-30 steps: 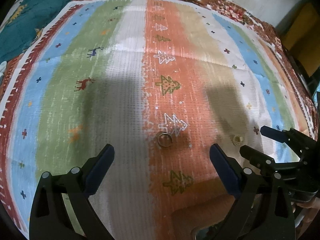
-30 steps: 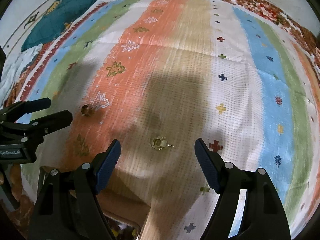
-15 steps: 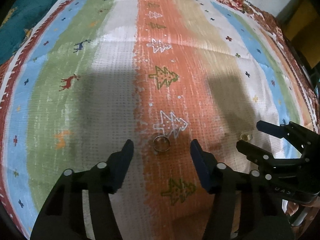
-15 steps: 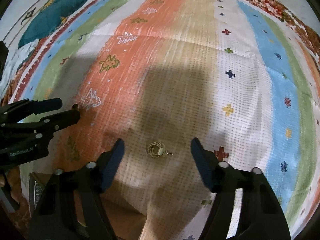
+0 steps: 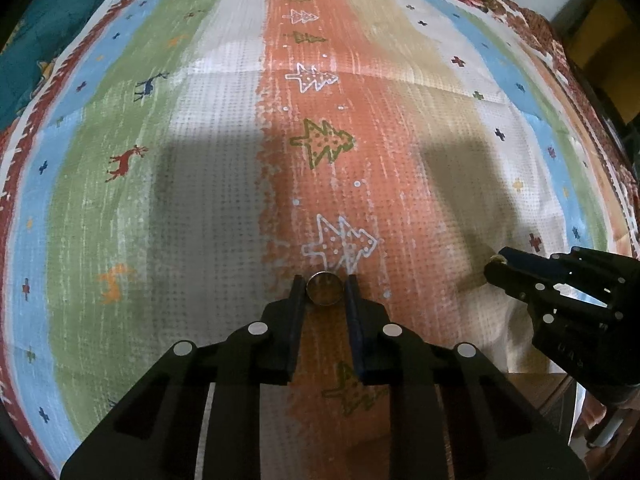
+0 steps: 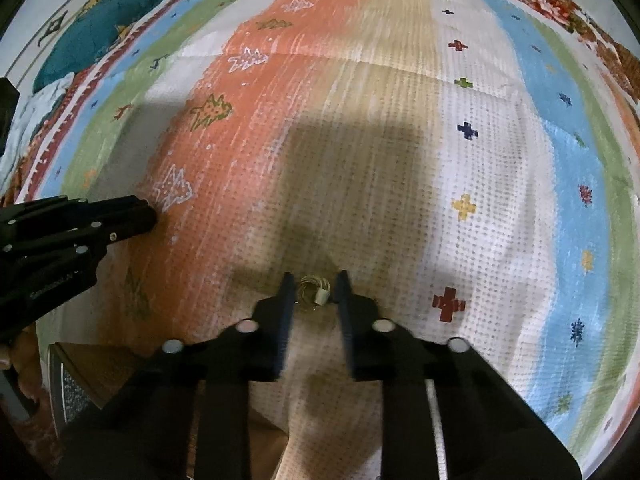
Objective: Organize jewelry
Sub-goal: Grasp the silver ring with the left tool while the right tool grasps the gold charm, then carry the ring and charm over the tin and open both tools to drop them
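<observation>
- The left gripper has its fingers clamped on a ring; the ring sits on the orange stripe of the striped cloth
- The right gripper has its fingers closed against a small gold earring, low on the pale stripe

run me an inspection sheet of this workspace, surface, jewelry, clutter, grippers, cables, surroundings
surface: striped printed cloth with tree and reindeer motifs, lying flat, creased, partly in shadow.
job's things: silver ring on the orange stripe; small gold coiled piece on the beige stripe.
clutter: teal fabric at the far left edge of the cloth.
grippers: left gripper closed onto the ring, fingers at both its sides; right gripper closed around the gold piece.
cables: nothing seen.
surroundings: brown floral cover under the cloth's far edge; beyond that, too dark to tell.
</observation>
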A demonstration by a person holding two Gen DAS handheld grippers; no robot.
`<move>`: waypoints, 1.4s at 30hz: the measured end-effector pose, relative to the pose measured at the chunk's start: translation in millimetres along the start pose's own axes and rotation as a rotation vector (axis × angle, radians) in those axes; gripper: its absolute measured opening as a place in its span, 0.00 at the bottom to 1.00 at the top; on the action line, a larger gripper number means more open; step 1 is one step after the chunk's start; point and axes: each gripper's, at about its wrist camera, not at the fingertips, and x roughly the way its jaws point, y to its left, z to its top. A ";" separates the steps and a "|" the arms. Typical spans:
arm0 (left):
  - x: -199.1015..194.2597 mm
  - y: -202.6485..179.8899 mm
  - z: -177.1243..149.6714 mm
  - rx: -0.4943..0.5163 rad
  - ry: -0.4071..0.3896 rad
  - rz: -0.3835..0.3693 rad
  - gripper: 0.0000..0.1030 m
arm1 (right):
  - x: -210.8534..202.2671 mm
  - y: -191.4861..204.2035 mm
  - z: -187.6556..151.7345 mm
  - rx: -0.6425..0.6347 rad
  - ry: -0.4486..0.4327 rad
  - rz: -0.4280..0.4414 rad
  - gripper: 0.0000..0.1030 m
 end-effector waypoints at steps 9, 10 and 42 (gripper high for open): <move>-9.1 2.0 -0.9 -0.010 -0.018 -0.013 0.19 | -6.7 1.7 0.2 -0.008 -0.016 0.009 0.14; -11.1 1.8 -0.9 -0.010 -0.022 -0.016 0.19 | -8.6 1.6 -0.2 -0.009 -0.020 0.011 0.14; -94.4 -26.2 -31.6 0.013 -0.162 -0.118 0.19 | -86.7 30.7 -31.0 -0.074 -0.176 0.036 0.14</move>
